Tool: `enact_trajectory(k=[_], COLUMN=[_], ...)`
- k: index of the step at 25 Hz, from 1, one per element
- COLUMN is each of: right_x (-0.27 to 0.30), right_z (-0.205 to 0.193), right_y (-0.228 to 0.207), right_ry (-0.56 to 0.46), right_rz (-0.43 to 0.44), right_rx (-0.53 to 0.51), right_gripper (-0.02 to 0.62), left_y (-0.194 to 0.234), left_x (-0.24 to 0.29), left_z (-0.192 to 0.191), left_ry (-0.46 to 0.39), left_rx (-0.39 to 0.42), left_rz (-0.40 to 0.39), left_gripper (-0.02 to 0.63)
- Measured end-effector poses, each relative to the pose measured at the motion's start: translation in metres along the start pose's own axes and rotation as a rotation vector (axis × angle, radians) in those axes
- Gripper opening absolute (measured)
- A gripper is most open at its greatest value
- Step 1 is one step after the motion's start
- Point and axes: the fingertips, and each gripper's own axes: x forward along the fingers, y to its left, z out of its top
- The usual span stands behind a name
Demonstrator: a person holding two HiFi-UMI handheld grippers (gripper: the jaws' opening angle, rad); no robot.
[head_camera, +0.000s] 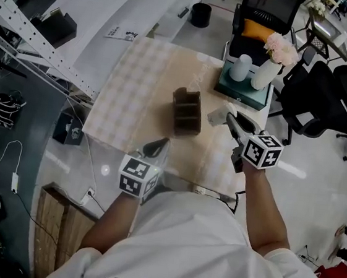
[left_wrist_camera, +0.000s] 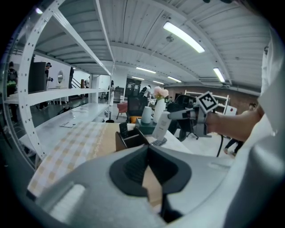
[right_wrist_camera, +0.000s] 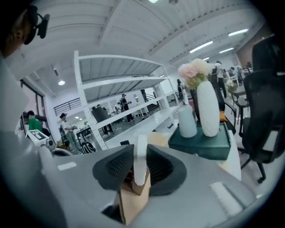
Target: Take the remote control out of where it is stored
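Observation:
A white remote control (head_camera: 218, 115) hangs in the air just right of the brown wooden organizer (head_camera: 186, 110), and my right gripper (head_camera: 229, 118) is shut on it. In the right gripper view the remote (right_wrist_camera: 141, 160) stands upright between the pads, which press on its sides. The left gripper view shows the remote (left_wrist_camera: 161, 125) held above the table beside the organizer (left_wrist_camera: 129, 139), where a dark thing stands in one compartment. My left gripper (head_camera: 162, 142) hovers at the table's near edge, shut with nothing between its fingers.
A checked cloth (head_camera: 135, 93) covers the table's left half. At the far right corner, a green box (head_camera: 244, 92) carries a white vase of pink flowers (head_camera: 265, 74) and a white cup (head_camera: 240, 68). Black office chairs (head_camera: 327, 103) stand on the right, white shelving (head_camera: 41, 45) on the left.

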Motion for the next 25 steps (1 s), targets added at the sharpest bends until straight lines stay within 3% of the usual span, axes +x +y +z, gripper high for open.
enact_trajectory(k=[8, 12, 17, 25], right_x=[-0.019, -0.020, -0.020, -0.022], right_z=[-0.065, -0.084, -0.101, -0.119], right_y=[-0.052, -0.065, -0.077, -0.088], right_ry=[-0.012, -0.021, -0.025, -0.027], right_rz=[-0.083, -0.107, -0.136, -0.177], right_rx=[0.315, 0.424, 0.481, 0.483], right_gripper=[0.097, 0.097, 0.097, 0.100], left_y=[-0.018, -0.023, -0.029, -0.037], left_x=[0.004, 0.003, -0.001, -0.006], left_z=[-0.002, -0.004, -0.007, -0.013], left_ry=[0.008, 0.013, 0.019, 0.023], left_rx=[0.017, 0.019, 0.021, 0.018], left_rz=[-0.005, -0.001, 0.006, 0.016], left_gripper=[0.003, 0.003, 0.003, 0.003])
